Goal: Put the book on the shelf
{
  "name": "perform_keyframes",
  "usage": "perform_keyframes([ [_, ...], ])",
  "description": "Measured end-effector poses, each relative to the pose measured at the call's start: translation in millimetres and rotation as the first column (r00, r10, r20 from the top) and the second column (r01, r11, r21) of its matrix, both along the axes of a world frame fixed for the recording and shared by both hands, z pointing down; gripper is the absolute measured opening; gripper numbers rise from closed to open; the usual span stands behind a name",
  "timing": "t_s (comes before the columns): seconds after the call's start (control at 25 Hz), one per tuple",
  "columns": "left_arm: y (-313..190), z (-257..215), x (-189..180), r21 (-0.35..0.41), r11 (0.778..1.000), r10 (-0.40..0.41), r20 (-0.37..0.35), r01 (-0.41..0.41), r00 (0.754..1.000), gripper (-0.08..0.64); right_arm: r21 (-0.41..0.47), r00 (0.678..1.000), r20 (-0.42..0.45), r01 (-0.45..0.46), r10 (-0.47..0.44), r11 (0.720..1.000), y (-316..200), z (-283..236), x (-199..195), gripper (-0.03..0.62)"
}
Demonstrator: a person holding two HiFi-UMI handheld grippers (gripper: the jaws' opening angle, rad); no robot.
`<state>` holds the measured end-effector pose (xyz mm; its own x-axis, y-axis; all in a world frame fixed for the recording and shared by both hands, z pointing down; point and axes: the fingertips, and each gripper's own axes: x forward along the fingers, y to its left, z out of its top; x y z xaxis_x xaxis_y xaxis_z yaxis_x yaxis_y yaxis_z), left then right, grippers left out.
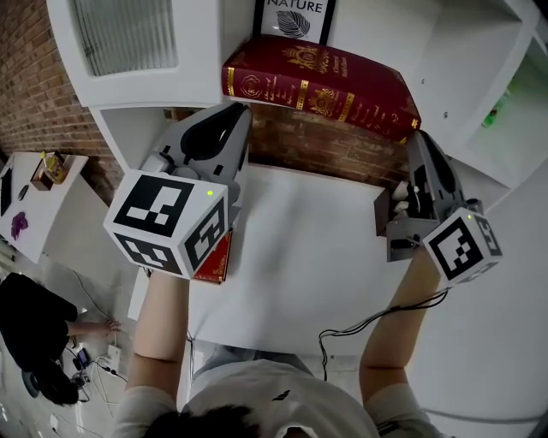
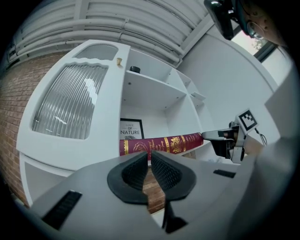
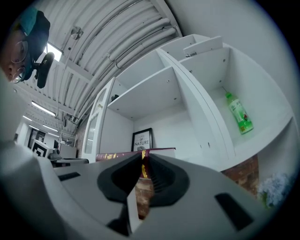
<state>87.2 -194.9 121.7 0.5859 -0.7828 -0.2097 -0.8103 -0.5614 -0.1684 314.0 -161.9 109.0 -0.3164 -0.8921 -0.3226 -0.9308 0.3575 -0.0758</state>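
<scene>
The dark red book [image 1: 321,90] with gold ornaments lies flat on the white shelf [image 1: 428,51], spine toward me; it also shows in the left gripper view [image 2: 161,143] and the right gripper view [image 3: 117,155]. My left gripper [image 1: 237,115] sits just below the book's left end, apart from it. Its jaws [image 2: 149,157] are together with nothing between them. My right gripper [image 1: 419,145] hangs off the book's right end, clear of it, and its jaws [image 3: 142,157] are likewise together and empty.
A framed "NATURE" print [image 1: 294,17] stands behind the book. A cabinet door with ribbed glass [image 1: 124,34] is at the left, a green bottle [image 3: 240,112] in a right compartment. A white table [image 1: 300,257] lies below, with a red object [image 1: 214,258] under my left gripper.
</scene>
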Motion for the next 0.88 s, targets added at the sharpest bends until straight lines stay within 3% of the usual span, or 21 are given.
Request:
perform_keyframes([
  [0.48, 11, 7, -12, -0.007, 0.997, 0.073, 0.007, -0.073, 0.997, 0.025, 0.0, 0.99, 0.001, -0.142, 0.142, 0.99, 15, 4, 1, 0.049],
  [0.88, 17, 5, -23, 0.003, 0.997, 0.08, 0.016, -0.08, 0.997, 0.025, -0.016, 0.978, -0.003, -0.21, 0.21, 0.978, 6, 5, 1, 0.04],
])
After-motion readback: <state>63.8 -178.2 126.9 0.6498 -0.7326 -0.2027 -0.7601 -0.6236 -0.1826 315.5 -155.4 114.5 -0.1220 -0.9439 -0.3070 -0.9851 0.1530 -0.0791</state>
